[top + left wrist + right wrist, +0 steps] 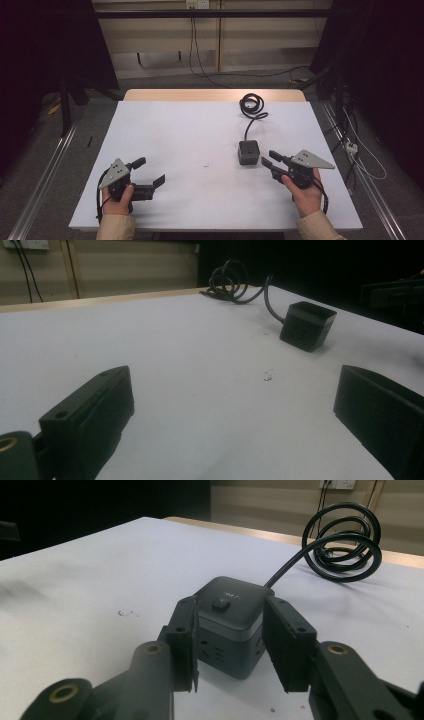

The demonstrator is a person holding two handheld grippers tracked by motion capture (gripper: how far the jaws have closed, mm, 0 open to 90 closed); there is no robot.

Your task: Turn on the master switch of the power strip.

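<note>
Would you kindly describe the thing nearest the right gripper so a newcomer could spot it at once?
On the white table, look right of centre, just ahead of the right gripper. There sits a small dark cube socket with a button on top. Its thick black cable runs to a coil near the far edge, and nothing else there is box-shaped.

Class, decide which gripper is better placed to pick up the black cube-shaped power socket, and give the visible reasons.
Right. The right gripper sits just beside the black cube-shaped power socket, its open jaws pointing at it. The left gripper rests open across the white table, well apart from it.
</note>
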